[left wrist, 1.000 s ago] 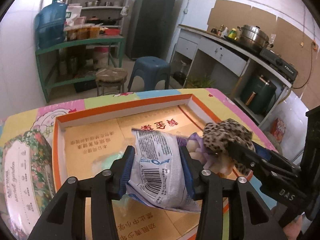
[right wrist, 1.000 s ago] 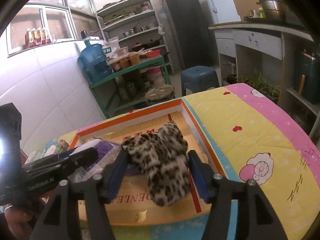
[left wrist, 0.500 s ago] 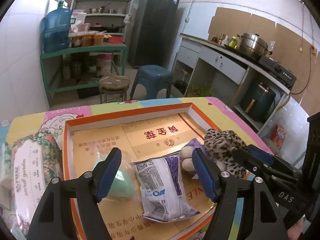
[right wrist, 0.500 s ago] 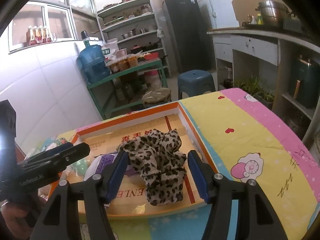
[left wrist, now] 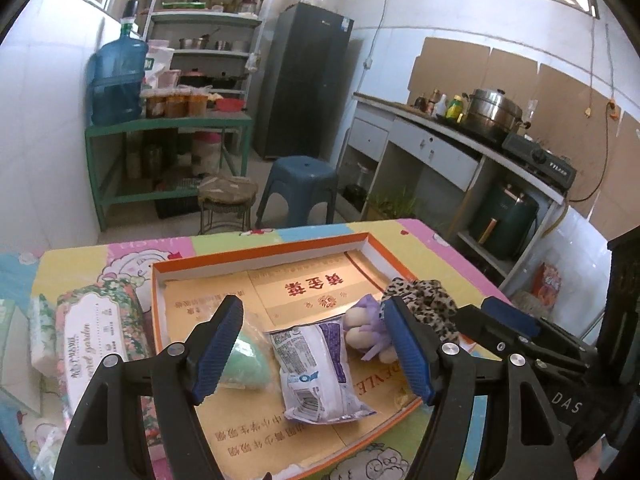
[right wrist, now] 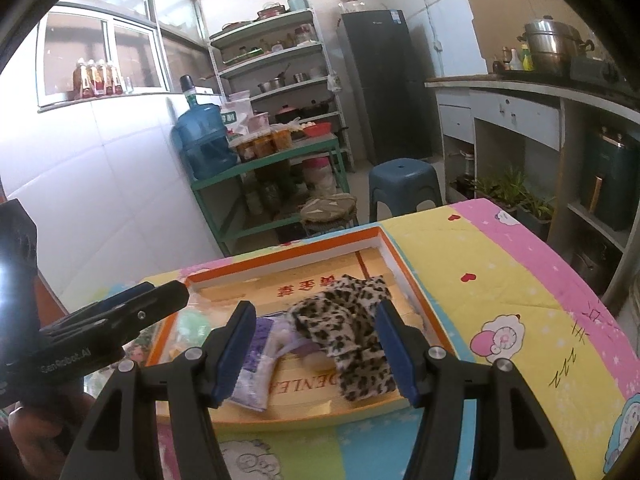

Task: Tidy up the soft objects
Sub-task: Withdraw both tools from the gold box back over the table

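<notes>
A shallow orange-rimmed cardboard tray [left wrist: 256,258] lies on the table; it also shows in the right wrist view [right wrist: 408,276]. In it lie a white and purple plastic packet [left wrist: 320,364], a green soft ball [left wrist: 244,364], a purple and cream plush toy [left wrist: 366,330] and a leopard-print cloth [left wrist: 424,306]. The cloth [right wrist: 348,332] and packet [right wrist: 256,368] show in the right wrist view too. My left gripper [left wrist: 314,350] is open and empty above the packet. My right gripper [right wrist: 316,354] is open and empty above the cloth.
A floral tissue pack [left wrist: 94,344] lies left of the tray on the cartoon-print tablecloth [right wrist: 520,312]. Beyond the table stand a blue stool [left wrist: 298,184], a round stool [left wrist: 226,200], a green shelf with a water jug [left wrist: 118,82], and a counter on the right.
Both grippers opened and let go: the packet and the leopard cloth now lie in the tray. Both grippers have pulled back and up from the tray.
</notes>
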Demonstrator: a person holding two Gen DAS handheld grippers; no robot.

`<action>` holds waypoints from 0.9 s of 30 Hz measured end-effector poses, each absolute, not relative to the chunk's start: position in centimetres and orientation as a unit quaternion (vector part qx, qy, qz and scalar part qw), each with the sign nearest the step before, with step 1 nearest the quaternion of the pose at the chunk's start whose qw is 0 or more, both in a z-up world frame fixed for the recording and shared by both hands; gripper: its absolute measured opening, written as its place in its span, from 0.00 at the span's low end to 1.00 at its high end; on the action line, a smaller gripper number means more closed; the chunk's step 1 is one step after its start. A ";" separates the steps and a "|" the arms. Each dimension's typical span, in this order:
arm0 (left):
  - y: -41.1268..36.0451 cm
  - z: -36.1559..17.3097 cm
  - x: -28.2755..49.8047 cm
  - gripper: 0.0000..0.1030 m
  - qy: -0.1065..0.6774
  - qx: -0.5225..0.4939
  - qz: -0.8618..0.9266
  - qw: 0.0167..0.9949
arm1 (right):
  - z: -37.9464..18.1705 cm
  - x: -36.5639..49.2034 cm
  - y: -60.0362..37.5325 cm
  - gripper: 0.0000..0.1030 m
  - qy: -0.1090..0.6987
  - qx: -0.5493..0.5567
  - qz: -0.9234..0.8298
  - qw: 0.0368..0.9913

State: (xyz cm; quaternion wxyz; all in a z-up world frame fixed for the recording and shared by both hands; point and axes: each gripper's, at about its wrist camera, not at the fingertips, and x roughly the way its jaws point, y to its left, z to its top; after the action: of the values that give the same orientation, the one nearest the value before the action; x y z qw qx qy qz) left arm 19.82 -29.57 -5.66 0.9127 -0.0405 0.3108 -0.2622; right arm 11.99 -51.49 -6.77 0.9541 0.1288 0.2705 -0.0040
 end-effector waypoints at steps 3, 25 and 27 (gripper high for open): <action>-29.0 -4.8 19.0 0.72 0.301 -0.041 -0.266 0.915 | -6.0 11.3 -50.7 0.60 0.265 0.126 0.000 0.956; -22.5 0.3 12.3 0.72 0.236 -0.029 -0.232 0.943 | -0.8 6.4 -42.3 0.60 0.224 0.075 0.039 0.971; -21.7 0.6 11.8 0.72 0.231 -0.024 -0.223 0.947 | -0.7 6.2 -41.5 0.60 0.225 0.072 0.042 0.971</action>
State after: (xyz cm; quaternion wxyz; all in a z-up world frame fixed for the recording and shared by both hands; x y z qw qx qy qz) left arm 11.77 -21.70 0.57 0.9467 -0.0245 0.2309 -0.2234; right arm 6.19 -41.54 -0.68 0.9708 0.0719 0.2249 0.0421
